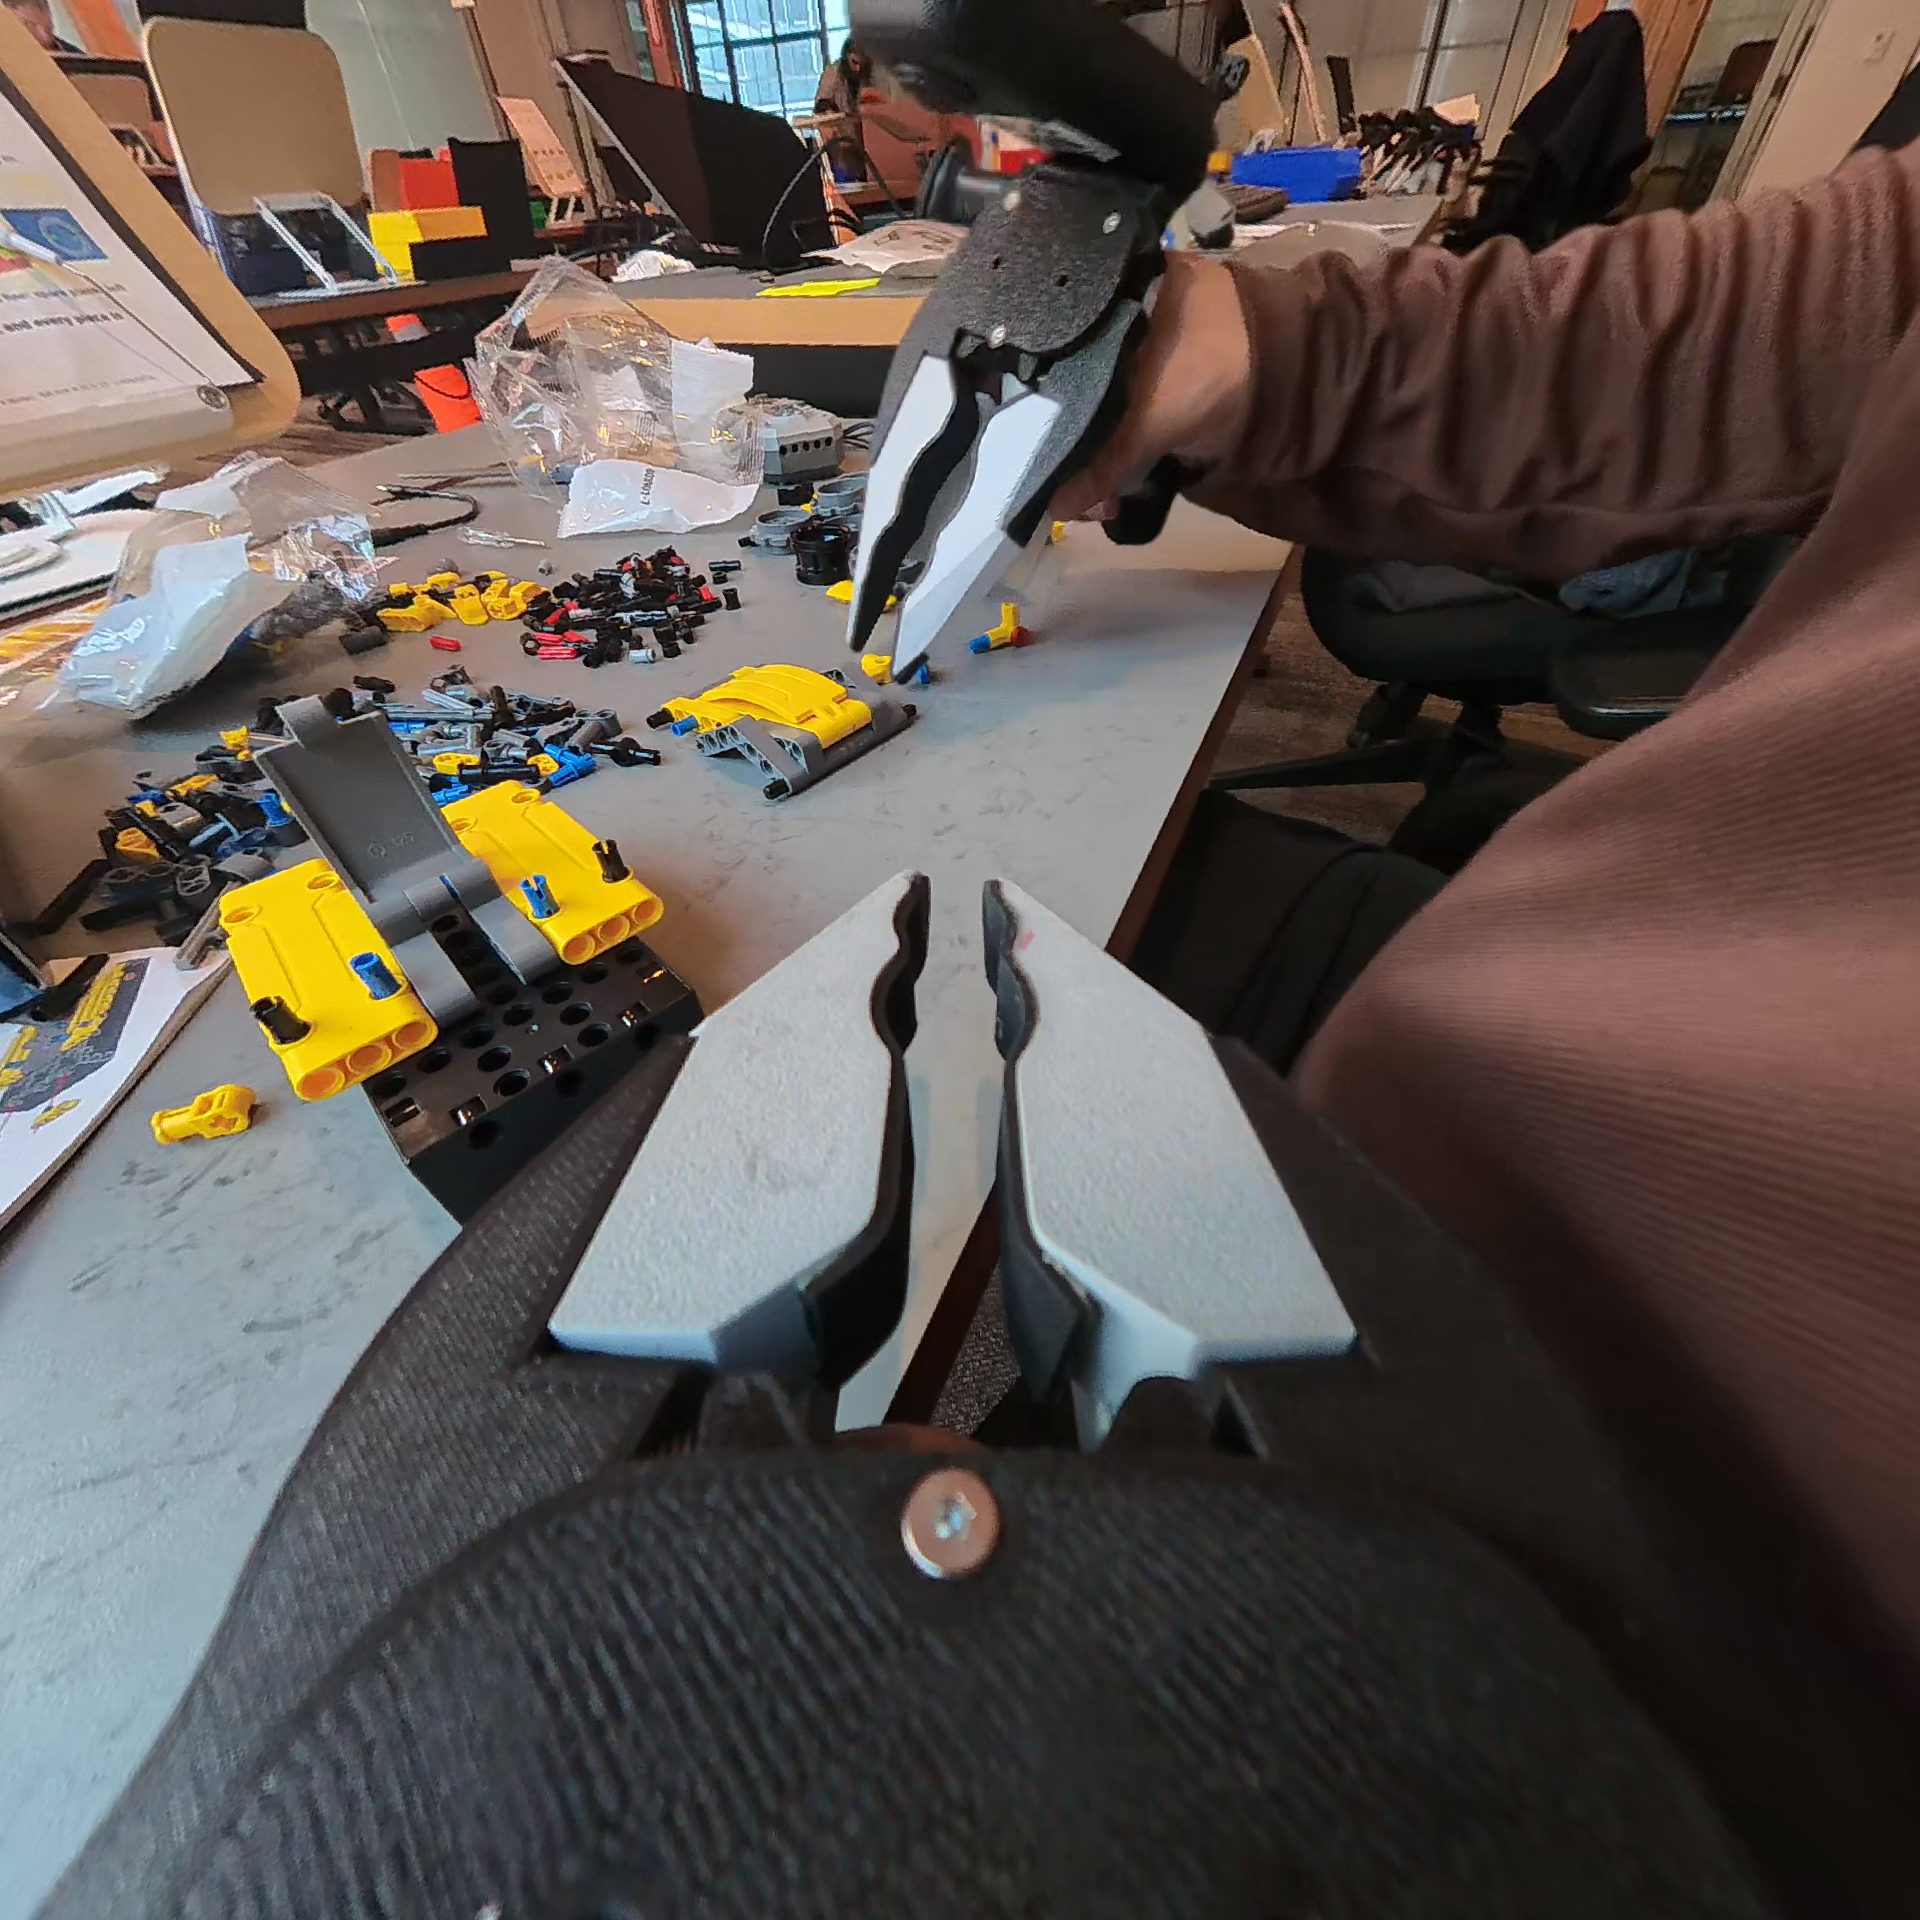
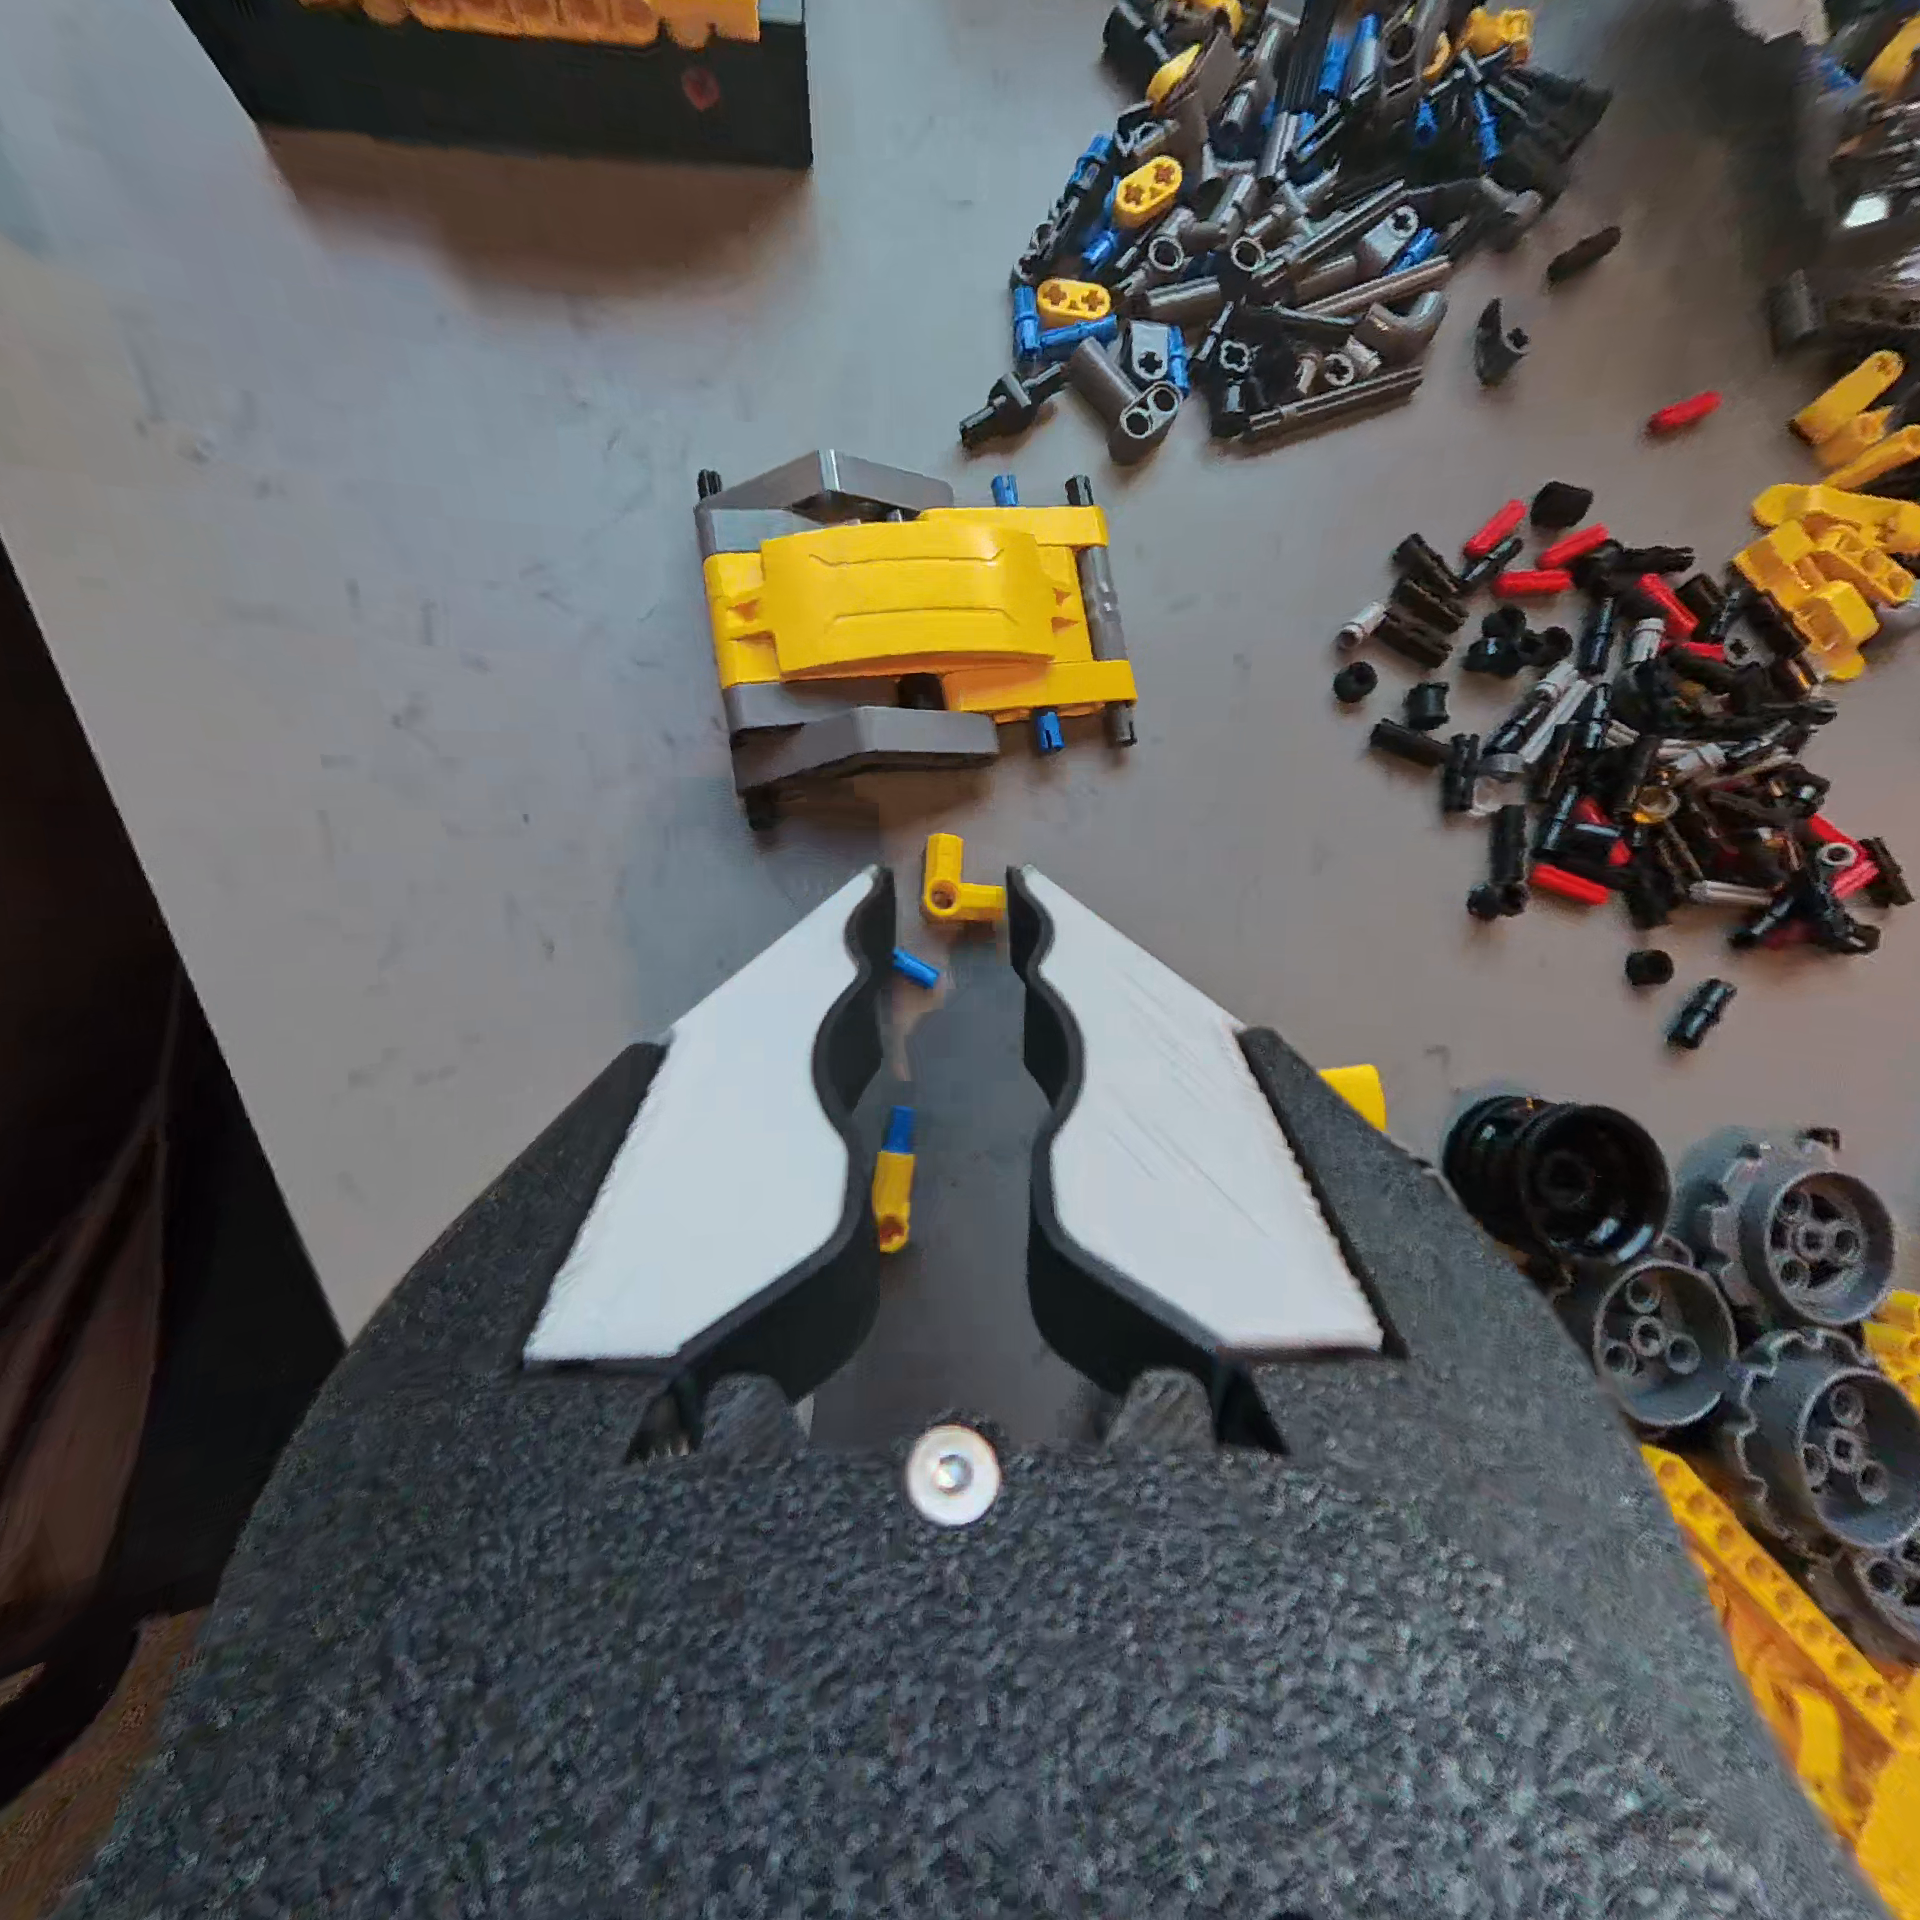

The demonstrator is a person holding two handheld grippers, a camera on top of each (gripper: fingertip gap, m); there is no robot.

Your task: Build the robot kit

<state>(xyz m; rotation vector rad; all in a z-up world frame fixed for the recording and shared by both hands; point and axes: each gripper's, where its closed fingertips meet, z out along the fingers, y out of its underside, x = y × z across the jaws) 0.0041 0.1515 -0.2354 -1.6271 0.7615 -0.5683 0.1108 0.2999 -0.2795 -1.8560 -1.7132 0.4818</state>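
Note:
My right gripper is open and points down at the grey table. A small yellow L-shaped connector lies on the table between its fingertips, not gripped. A blue pin and a yellow-and-blue piece lie under the gripper. A yellow and grey brick assembly lies just beyond. In the left wrist view the right gripper hovers by that assembly. My left gripper is narrowly open and empty, above the table's near edge, next to a larger yellow, grey and black assembly.
Piles of small black, red, grey and blue pins lie to the right. Grey and black wheels sit at lower right. A loose yellow connector, an instruction booklet and plastic bags lie on the table. The gap from one gripper's tips to the other's is roughly 20 centimeters.

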